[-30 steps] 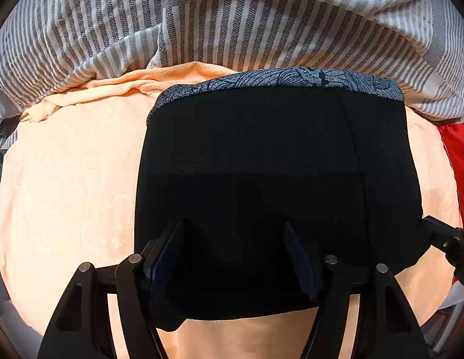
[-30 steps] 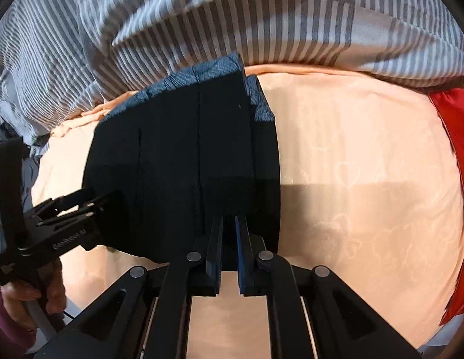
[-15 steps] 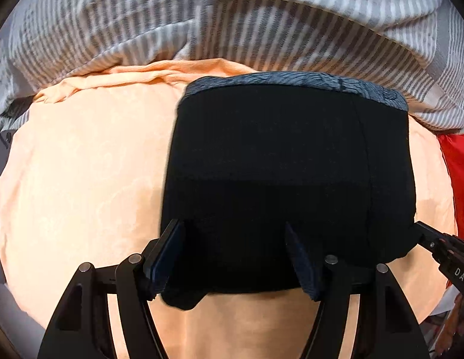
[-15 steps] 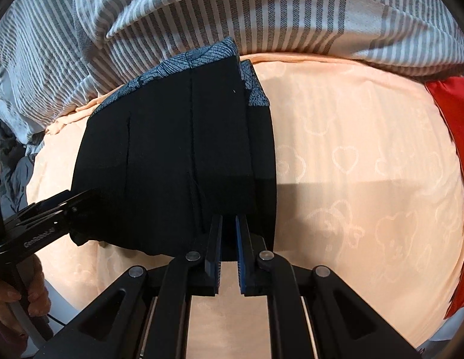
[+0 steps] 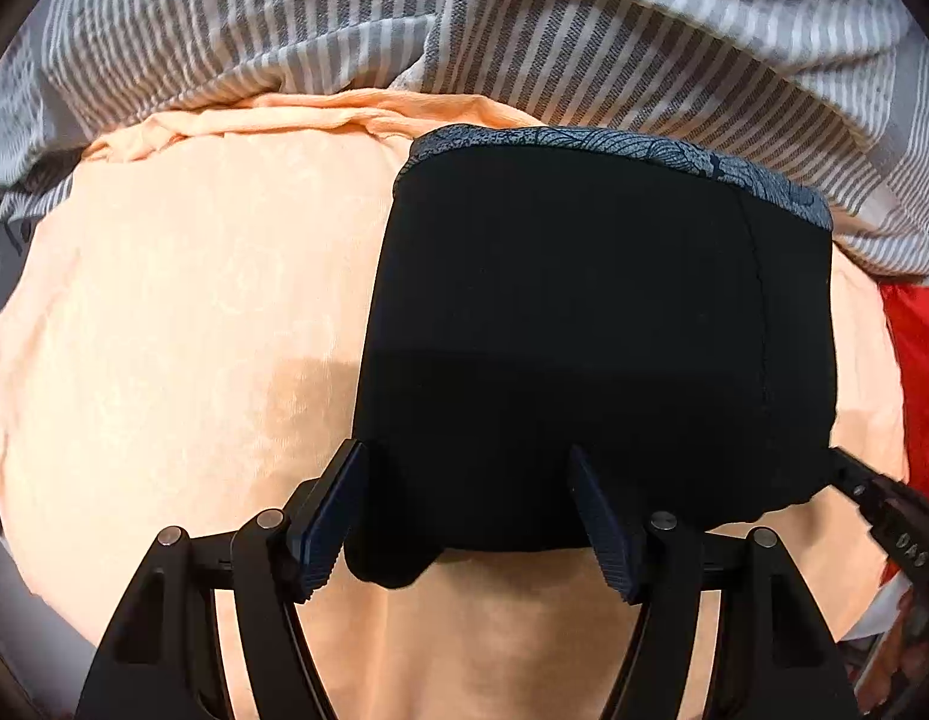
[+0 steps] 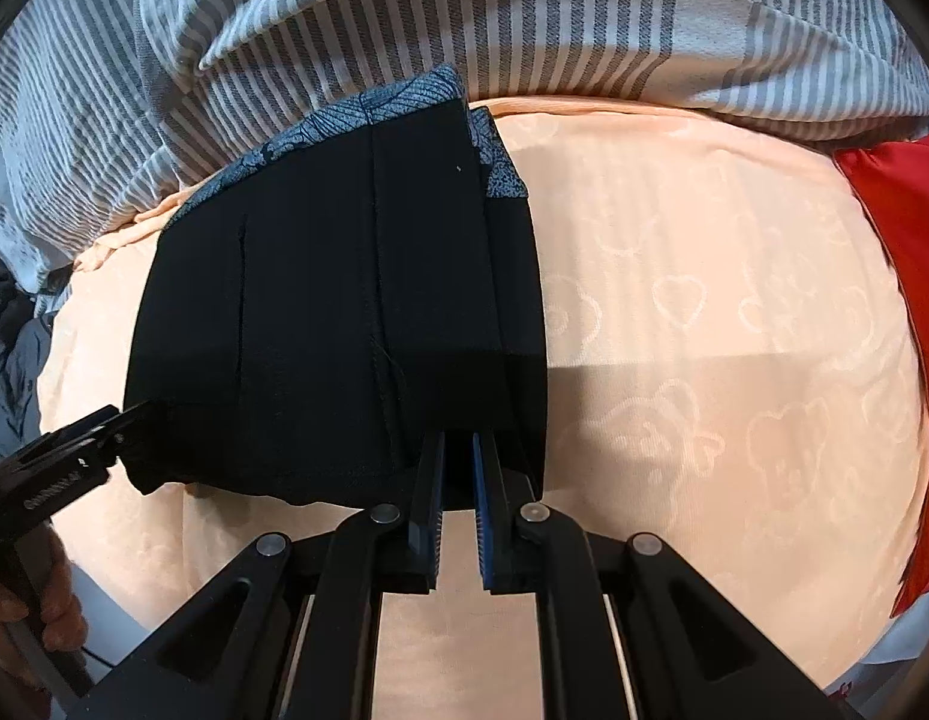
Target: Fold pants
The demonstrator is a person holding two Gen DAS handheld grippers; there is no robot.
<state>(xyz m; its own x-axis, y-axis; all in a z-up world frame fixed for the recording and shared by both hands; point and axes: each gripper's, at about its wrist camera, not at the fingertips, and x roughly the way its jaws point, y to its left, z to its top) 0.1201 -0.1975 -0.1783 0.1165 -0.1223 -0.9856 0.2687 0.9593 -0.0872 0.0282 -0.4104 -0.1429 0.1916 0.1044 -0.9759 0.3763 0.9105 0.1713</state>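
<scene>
Black pants [image 5: 596, 330], folded into a compact block with a blue patterned waistband [image 5: 614, 141] along the top edge, lie on a peach sheet [image 5: 182, 324]; centre-right in the left wrist view, centre-left in the right wrist view. Left gripper [image 5: 470, 510] jaws spread wide, fingers straddling the lower left edge of the pants, pads not pressing. Right gripper [image 6: 458, 504] nearly pressed together, pinching the lower right edge of the pants. Striped duvet [image 6: 404, 18] across the top of both views. Red cloth [image 6: 896, 228] at right edge.
</scene>
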